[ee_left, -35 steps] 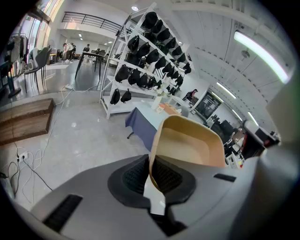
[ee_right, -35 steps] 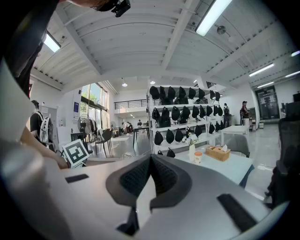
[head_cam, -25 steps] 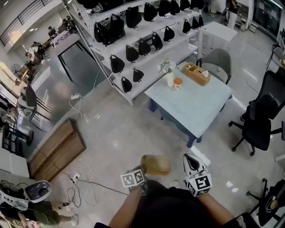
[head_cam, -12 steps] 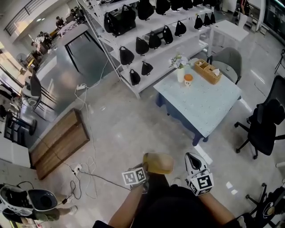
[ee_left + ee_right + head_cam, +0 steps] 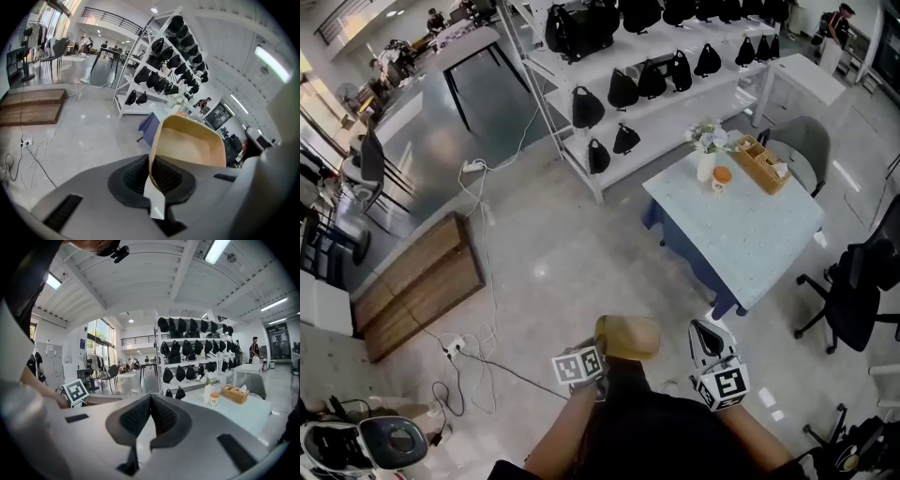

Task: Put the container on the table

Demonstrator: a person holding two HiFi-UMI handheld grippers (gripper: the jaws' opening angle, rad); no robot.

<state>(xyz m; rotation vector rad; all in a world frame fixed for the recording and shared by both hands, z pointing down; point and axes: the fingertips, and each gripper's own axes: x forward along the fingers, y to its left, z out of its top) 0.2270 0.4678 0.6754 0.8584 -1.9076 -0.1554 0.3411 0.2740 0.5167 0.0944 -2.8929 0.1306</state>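
A tan paper container (image 5: 628, 337) hangs over the floor, low in the head view. My left gripper (image 5: 602, 359) is shut on its near rim. In the left gripper view the container (image 5: 190, 145) tilts up and right, and the pads (image 5: 165, 174) pinch its wall. My right gripper (image 5: 705, 339) is beside the container on the right, apart from it, shut with nothing in it (image 5: 150, 398). The light blue table (image 5: 759, 246) stands ahead to the right. On its far end are a flower vase (image 5: 706, 159), an orange-lidded cup (image 5: 722, 176) and a wooden box (image 5: 763, 164).
A white rack of black bags (image 5: 656, 75) runs behind the table. A grey chair (image 5: 806, 141) and a black office chair (image 5: 853, 291) flank the table. Cables and a power strip (image 5: 455, 347) lie on the floor by a wooden platform (image 5: 417, 295).
The whole scene has slid through the head view: table and rack shifted rightward and the table a little lower. Both grippers kept their places in the picture, the container still held.
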